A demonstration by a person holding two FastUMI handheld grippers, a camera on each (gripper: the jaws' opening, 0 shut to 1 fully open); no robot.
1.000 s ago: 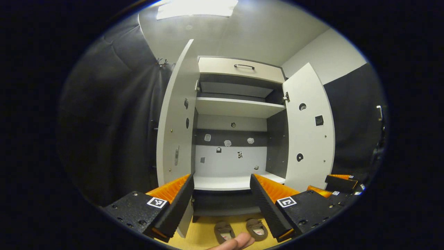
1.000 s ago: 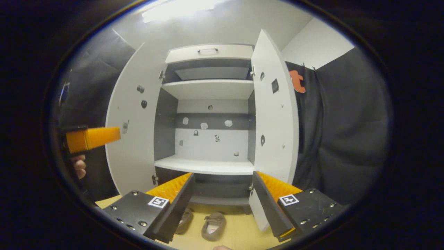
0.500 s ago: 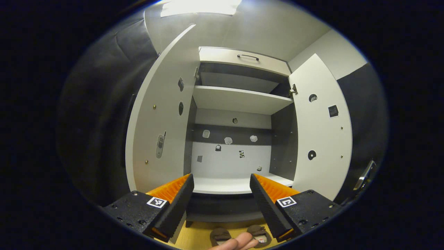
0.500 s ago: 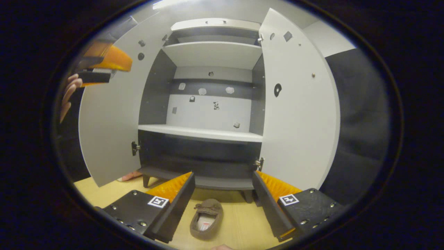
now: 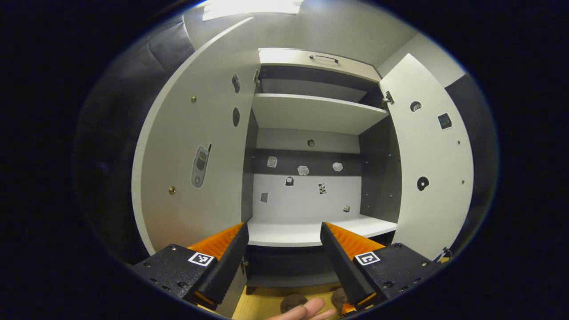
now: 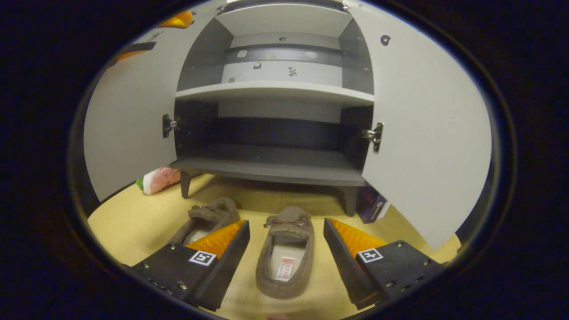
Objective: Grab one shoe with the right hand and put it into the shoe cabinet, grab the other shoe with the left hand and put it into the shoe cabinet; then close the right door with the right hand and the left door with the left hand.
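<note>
Since the earlier frames the right tongs (image 6: 286, 262) have dropped from cabinet height to floor level. Their jaws stand wide apart, straddling the right shoe (image 6: 286, 249) without touching it. The left shoe (image 6: 209, 215) lies just beside it, both in front of the shoe cabinet (image 6: 275, 166). The left tongs (image 5: 282, 260) are wide apart, holding nothing, facing the white shelf (image 5: 311, 233). Both doors (image 6: 426, 133) stand swung out. A watermelon-patterned object (image 6: 160, 178) lies beside the cabinet leg.

Each gripper, left gripper (image 5: 282, 253) and right gripper (image 6: 286, 253), has two wedge-shaped ribbed fingers on matte black blocks with small screws and a square black-and-white marker.
</note>
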